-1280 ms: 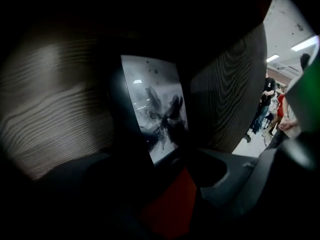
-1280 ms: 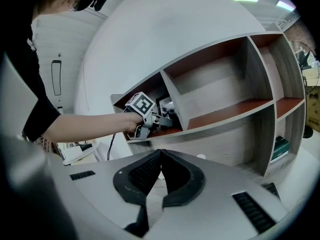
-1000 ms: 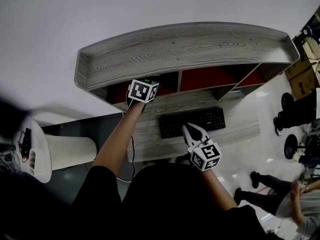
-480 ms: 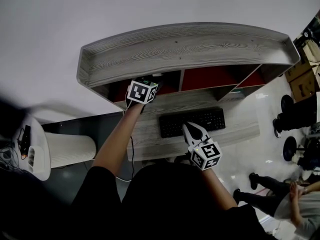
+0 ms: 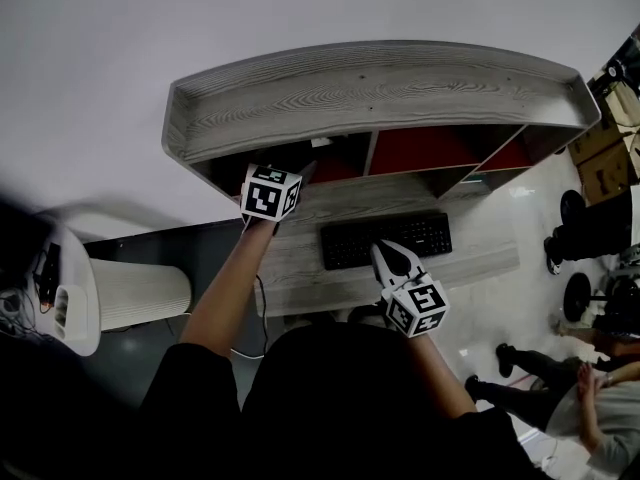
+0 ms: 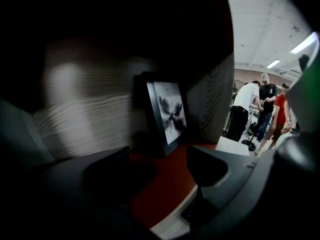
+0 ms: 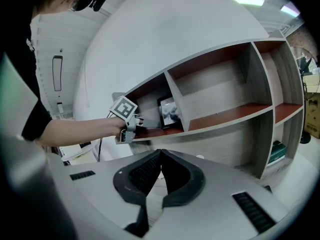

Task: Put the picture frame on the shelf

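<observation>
The picture frame (image 6: 167,115) is black with a dark flower print. It stands upright on the red floor of the shelf's left compartment (image 7: 150,130), close against the wooden divider (image 6: 210,101). The frame (image 7: 169,112) also shows in the right gripper view. My left gripper (image 6: 160,166) is open just in front of it, jaws wide apart with nothing between them. In the head view the left gripper (image 5: 272,190) is at the compartment's mouth. My right gripper (image 5: 388,255) hovers over the desk near the keyboard, and its jaws (image 7: 160,152) are shut on nothing.
A grey wooden shelf unit (image 5: 370,88) with red inner floors sits on the desk. A black keyboard (image 5: 385,240) lies before it. A white ribbed cylinder (image 5: 140,298) stands at the left. People (image 5: 590,408) stand at the right. A green item (image 7: 276,150) sits low in the right compartment.
My left gripper has drawn back a little from the compartment, toward the left and nearer me. The right gripper has hardly moved.
</observation>
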Action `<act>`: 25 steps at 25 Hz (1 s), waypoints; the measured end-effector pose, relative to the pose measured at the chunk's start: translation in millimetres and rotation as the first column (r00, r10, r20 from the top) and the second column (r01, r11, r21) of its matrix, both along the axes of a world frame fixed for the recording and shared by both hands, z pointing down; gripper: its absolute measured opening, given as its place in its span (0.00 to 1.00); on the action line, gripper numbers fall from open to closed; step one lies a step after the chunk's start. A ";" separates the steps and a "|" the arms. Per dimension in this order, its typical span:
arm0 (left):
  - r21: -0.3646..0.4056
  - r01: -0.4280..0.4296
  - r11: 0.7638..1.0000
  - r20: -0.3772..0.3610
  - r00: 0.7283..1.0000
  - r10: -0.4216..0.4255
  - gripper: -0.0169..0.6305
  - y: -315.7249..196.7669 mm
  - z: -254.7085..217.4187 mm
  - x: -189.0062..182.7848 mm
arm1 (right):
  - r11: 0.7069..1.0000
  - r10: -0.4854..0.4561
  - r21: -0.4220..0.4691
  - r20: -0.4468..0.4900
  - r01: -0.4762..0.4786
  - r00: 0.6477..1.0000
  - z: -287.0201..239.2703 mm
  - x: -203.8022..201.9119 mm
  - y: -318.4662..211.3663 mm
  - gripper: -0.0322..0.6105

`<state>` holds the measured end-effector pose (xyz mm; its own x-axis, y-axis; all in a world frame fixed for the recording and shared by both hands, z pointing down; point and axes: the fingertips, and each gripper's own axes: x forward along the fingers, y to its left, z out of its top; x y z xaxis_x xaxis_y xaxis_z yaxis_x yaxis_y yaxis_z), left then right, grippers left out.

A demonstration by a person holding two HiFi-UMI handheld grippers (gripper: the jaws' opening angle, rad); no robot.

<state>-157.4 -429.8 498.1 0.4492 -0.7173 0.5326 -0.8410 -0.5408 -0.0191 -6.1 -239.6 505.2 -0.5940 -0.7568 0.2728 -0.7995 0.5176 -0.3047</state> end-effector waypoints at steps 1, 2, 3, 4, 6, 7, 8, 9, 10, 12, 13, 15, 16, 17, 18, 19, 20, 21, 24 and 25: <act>0.019 0.013 1.000 -0.014 1.000 -0.012 0.57 6.9 -4.2 -3.8 | 1.000 0.009 0.005 -0.004 -0.009 1.000 -2.0 2.2 -1.1 0.07; 0.034 0.026 0.999 -0.034 0.999 -0.025 0.57 15.4 -7.7 -7.7 | 1.000 0.021 0.012 -0.008 -0.021 1.000 -4.7 4.7 -2.2 0.07; 0.043 0.041 0.998 -0.063 0.997 -0.038 0.57 25.3 -10.7 -11.5 | 0.999 0.034 0.021 -0.016 -0.034 0.999 -7.8 7.5 -3.2 0.07; 0.047 0.054 0.997 -0.098 0.994 -0.049 0.57 36.6 -13.3 -15.2 | 0.998 0.049 0.031 -0.028 -0.048 0.998 -11.2 10.7 -4.1 0.07; 0.044 0.077 0.996 -0.170 0.983 -0.068 0.56 61.5 -17.3 -21.9 | 0.996 0.077 0.052 -0.052 -0.075 0.996 -18.0 17.3 -5.1 0.07; 0.042 0.087 0.995 -0.200 0.977 -0.076 0.54 74.3 -18.5 -25.5 | 0.994 0.091 0.061 -0.062 -0.087 0.994 -20.6 20.6 -4.7 0.07; 0.043 0.099 0.994 -0.228 0.970 -0.087 0.52 86.5 -19.9 -30.2 | 0.993 0.105 0.069 -0.069 -0.100 0.992 -22.4 23.6 -3.4 0.07; 0.048 0.115 0.992 -0.259 0.961 -0.099 0.48 97.8 -22.5 -36.4 | 0.991 0.118 0.074 -0.077 -0.112 0.990 -23.4 25.9 -1.5 0.07; 0.060 0.136 0.989 -0.295 0.949 -0.113 0.42 108.6 -26.8 -43.5 | 0.989 0.130 0.077 -0.085 -0.124 0.988 -23.8 27.3 1.1 0.07; 0.103 0.180 0.978 -0.377 0.917 -0.129 0.24 131.9 -39.1 -57.1 | 0.988 0.146 0.074 -0.106 -0.138 0.984 -23.4 27.3 9.7 0.07; 0.125 0.195 0.973 -0.410 0.903 -0.129 0.15 144.8 -44.0 -61.4 | 0.987 0.150 0.071 -0.119 -0.142 0.982 -23.1 26.4 15.3 0.07; 0.149 0.207 0.967 -0.439 0.890 -0.123 0.10 169.6 -45.2 -64.1 | 0.987 0.156 0.070 -0.144 -0.147 0.977 -22.7 23.9 26.0 0.07; 0.152 0.198 0.968 -0.438 0.892 -0.114 0.07 181.0 -41.5 -62.2 | 0.986 0.160 0.071 -0.154 -0.150 0.975 -22.5 22.3 31.2 0.07; 0.149 0.178 0.973 -0.434 0.896 -0.097 0.06 192.2 -35.7 -57.7 | 0.985 0.165 0.071 -0.160 -0.155 0.973 -21.7 20.8 37.2 0.07; 0.140 0.150 0.979 -0.432 0.899 -0.076 0.05 203.2 -28.6 -51.5 | 0.985 0.167 0.069 -0.166 -0.158 0.972 -20.4 19.1 44.1 0.07; 0.124 0.125 0.984 -0.435 0.899 -0.059 0.05 213.5 -20.9 -45.1 | 0.986 0.166 0.064 -0.171 -0.157 0.971 -18.2 17.3 51.7 0.07; 0.106 0.109 0.988 -0.439 0.897 -0.051 0.05 223.0 -13.7 -39.9 | 0.987 0.159 0.057 -0.176 -0.152 0.971 -15.3 15.1 59.6 0.07; 0.091 0.103 0.991 -0.441 0.896 -0.052 0.05 231.9 -7.9 -36.5 | 0.989 0.148 0.049 -0.181 -0.142 0.972 -12.3 12.3 67.9 0.07; 0.076 0.124 0.989 -0.433 0.898 -0.079 0.05 259.4 -1.4 -32.6 | 0.994 0.104 0.037 -0.185 -0.099 0.977 -7.5 5.4 94.2 0.07; 0.078 0.141 0.987 -0.428 0.899 -0.094 0.05 268.6 -1.7 -31.5 | 0.996 0.087 0.041 -0.183 -0.081 0.979 -8.1 4.8 101.3 0.07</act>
<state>-188.8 -161.2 496.4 0.5238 -0.8199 0.2309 -0.8398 -0.4518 0.3009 -1.2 -138.3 497.1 -0.4699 -0.8124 0.3453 -0.8813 0.4538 -0.1317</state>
